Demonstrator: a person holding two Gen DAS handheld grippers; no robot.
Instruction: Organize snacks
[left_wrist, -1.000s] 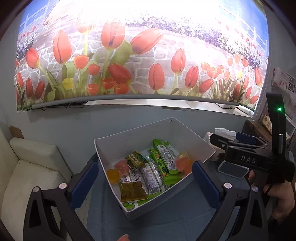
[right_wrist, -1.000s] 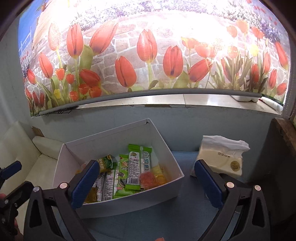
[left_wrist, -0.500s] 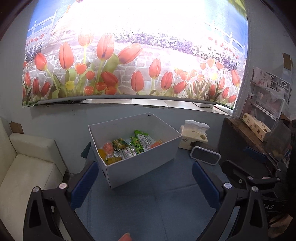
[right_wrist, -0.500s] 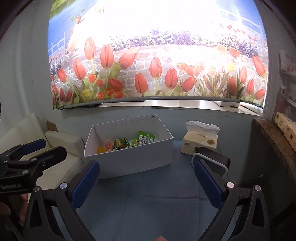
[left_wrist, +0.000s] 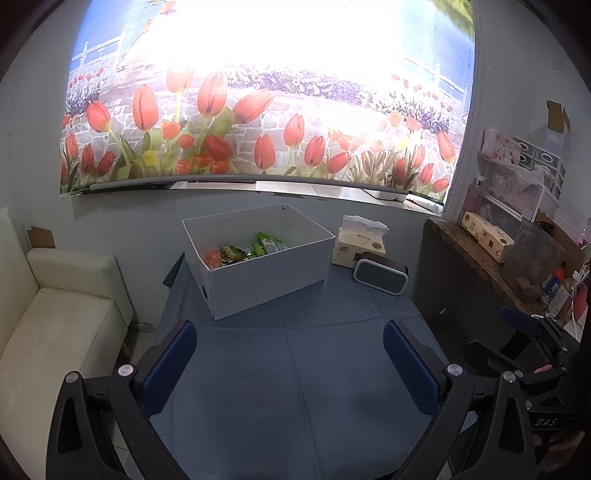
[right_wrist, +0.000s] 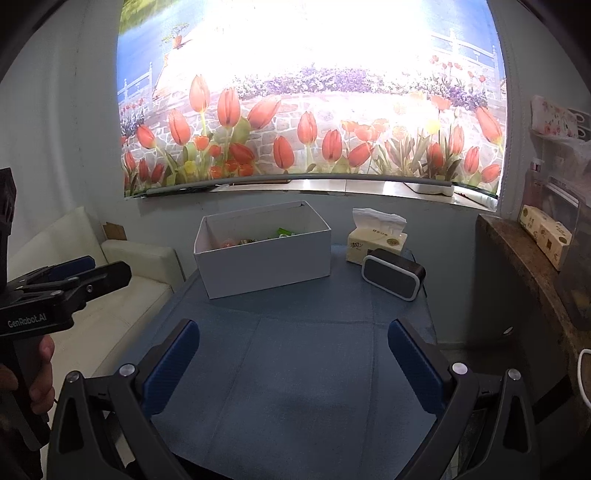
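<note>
- left gripper: jaws spread wide, nothing in them, hanging over the near edge of the blue table.
- white box sits toward the table's far-left corner, snacks inside. Looks like light, crinkly, slippery wrappers, so I'd pinch across a flat pack.
- right gripper: also wide open and empty.

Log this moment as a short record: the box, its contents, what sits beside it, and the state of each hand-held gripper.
box: white box, open top, on the blue table
contents: snack packets, green and orange, inside the box
beside box: tissue pack to its right, with a small dark speaker in front of the pack
left hand-held gripper: open, empty, over bare table
right hand-held gripper: open, empty, over bare table
</note>
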